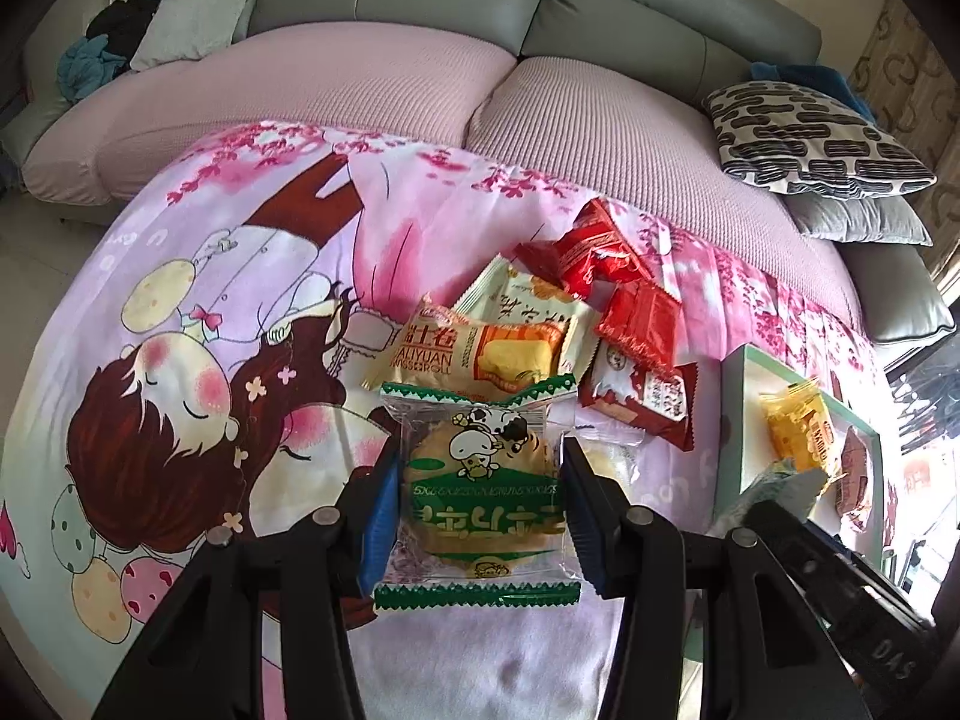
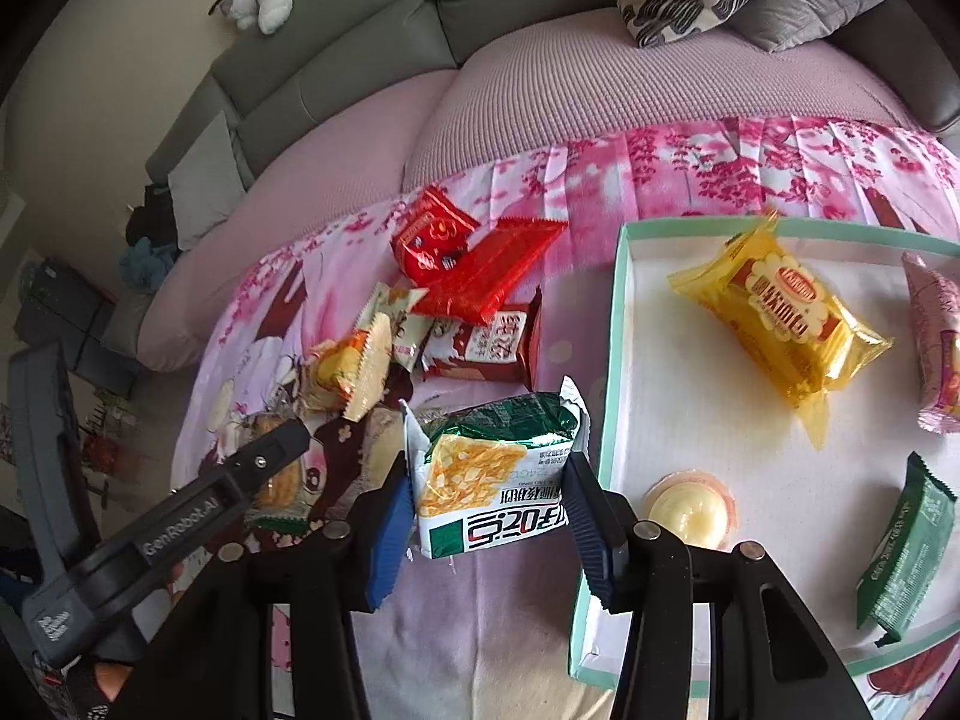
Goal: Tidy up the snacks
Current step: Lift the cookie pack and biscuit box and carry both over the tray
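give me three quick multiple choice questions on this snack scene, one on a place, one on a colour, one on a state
1. Where does the yellow packet lie?
A. in the tray
B. on the sofa cushion
C. in the left gripper

2. What colour are the sealed ends of the round biscuit pack?
A. red
B. green
C. blue

3. What is the right gripper doing?
A. hanging with nothing between its fingers
B. gripping a green and white packet
C. gripping a jelly cup

Answers: 1 A, it rests inside the tray's rim. 2 B, both crimped strips are green. 3 B, the pads press on the packet's sides.
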Available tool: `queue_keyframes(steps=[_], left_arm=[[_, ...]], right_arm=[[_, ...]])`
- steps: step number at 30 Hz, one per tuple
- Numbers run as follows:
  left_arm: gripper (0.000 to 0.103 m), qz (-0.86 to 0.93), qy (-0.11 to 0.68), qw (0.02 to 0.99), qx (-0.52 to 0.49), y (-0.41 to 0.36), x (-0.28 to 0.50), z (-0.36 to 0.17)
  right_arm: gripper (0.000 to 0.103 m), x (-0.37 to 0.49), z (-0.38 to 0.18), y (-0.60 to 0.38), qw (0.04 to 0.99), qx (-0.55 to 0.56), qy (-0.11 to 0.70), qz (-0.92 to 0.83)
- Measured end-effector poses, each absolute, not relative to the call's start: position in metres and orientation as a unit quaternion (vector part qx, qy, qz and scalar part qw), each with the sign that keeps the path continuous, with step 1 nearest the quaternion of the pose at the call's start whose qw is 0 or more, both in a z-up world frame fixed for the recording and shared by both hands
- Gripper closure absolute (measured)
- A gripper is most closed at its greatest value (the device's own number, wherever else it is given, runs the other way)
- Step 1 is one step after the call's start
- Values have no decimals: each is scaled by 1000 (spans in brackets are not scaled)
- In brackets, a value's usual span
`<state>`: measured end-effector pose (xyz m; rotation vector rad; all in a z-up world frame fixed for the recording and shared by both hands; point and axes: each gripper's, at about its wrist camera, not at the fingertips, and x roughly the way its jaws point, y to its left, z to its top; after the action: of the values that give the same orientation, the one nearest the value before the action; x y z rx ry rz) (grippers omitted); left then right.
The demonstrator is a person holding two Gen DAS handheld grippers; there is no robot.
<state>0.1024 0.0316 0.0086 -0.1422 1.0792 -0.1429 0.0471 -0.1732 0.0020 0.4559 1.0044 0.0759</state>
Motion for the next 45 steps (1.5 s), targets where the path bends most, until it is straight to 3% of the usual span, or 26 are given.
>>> queue_keyframes(steps=[10,25,45], left_arm=[[52,-104,482,869,-48,3,91,27],[52,-230,480,846,29,-106,66,24],[52,-260,500,823,77,-197,91,-16]], right_arm=[[52,37,17,-210,856,243,457,4],[52,-5,18,-339,837,294,429,-168],[51,8,-9,-360,823,325,441,-151]])
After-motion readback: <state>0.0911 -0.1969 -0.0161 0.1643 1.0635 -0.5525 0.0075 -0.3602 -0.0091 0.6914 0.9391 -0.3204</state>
